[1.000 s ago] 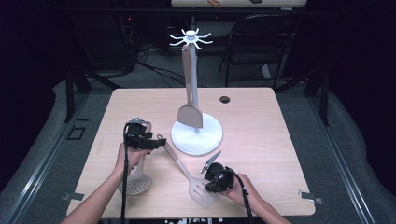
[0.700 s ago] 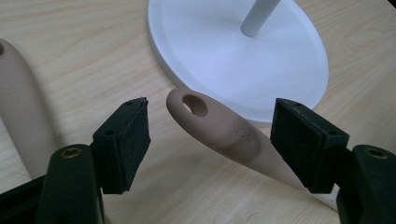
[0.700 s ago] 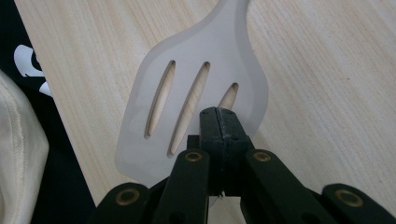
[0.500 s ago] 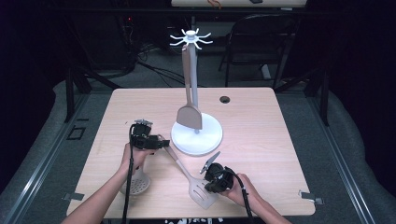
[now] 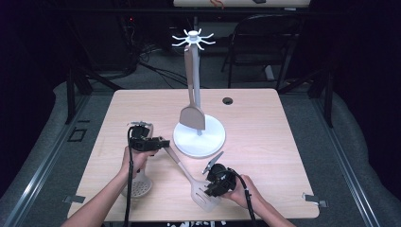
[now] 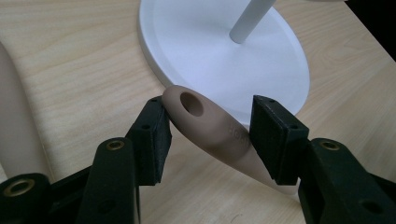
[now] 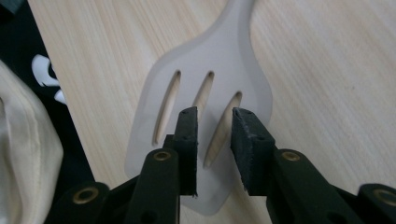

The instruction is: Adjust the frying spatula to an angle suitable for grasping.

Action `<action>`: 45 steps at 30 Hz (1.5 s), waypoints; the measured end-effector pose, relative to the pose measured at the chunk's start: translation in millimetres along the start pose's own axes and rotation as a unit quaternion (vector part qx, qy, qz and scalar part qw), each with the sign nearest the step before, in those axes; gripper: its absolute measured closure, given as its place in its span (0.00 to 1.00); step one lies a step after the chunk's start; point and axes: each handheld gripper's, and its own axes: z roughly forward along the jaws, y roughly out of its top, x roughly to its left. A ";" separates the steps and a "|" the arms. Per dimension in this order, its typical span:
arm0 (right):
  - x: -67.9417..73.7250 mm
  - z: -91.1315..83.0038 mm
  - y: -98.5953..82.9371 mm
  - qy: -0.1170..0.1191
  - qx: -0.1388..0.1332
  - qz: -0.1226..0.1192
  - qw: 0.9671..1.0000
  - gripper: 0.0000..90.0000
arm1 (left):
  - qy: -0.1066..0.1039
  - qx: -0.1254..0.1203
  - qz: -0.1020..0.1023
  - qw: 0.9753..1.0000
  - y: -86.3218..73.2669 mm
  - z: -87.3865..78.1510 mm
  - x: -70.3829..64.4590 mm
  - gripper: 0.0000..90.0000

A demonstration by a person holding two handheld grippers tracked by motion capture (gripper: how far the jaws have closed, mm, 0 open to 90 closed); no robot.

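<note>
The work in hand appears to be picking up the slotted spatula [image 5: 189,177] that lies flat on the table [image 5: 293,142], so that it can be hung on the white rack [image 5: 195,39], where a solid turner [image 5: 191,116] already hangs above the round base [image 5: 208,142]. The step is best done by closing on the handle a little below the hanging hole [image 6: 191,103], so that the hole is left free for a hook, and by squaring the pads to the handle's sides before any lift, since the rounded end could slip out of a skewed grip.

The left gripper [image 6: 208,126] is set wide apart around the spatula's handle end: one pad is touching or nearly touching the tip, while the other stands clear of it, so nothing is clamped yet. The right gripper [image 7: 214,140] is held over the slotted blade at the table's near edge, its jaws drawn close together with a narrow gap between them. Whether the blade is pinched or merely pressed down cannot be told from the pictures; it looks more like steadying than grasping. A perforated skimmer [image 5: 138,187] lies beside the left hand [image 5: 135,161], partly hidden by it.
</note>
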 end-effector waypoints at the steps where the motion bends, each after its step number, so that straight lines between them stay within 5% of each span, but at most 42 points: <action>1: -0.6 -1.9 2.0 -0.004 -0.001 -0.002 1.000 0.78 | 0.001 0.001 0.002 1.000 -0.1 -1.7 -1.1 0.54; 12: 4.6 13.9 41.5 -0.045 -0.073 0.013 0.996 0.71 | 0.012 -0.016 0.010 1.000 -3.0 -17.9 -11.0 0.56; 19: 0.3 34.4 53.8 -0.030 -0.075 0.019 0.997 0.75 | 0.013 -0.024 0.013 1.000 -4.1 -24.6 -15.1 0.57; 27: -0.8 32.4 54.6 -0.028 -0.099 0.019 0.995 0.84 | 0.022 -0.049 0.031 0.998 -4.2 -33.2 -23.7 0.56; 34: -3.4 17.7 56.3 -0.037 -0.121 0.018 0.992 0.86 | 0.002 -0.083 0.040 0.996 -7.9 -41.9 -36.0 0.49; 45: 0.0 5.2 60.3 -0.031 -0.148 0.020 0.988 0.87 | -0.037 -0.099 0.072 0.992 -16.9 -30.4 -64.5 0.64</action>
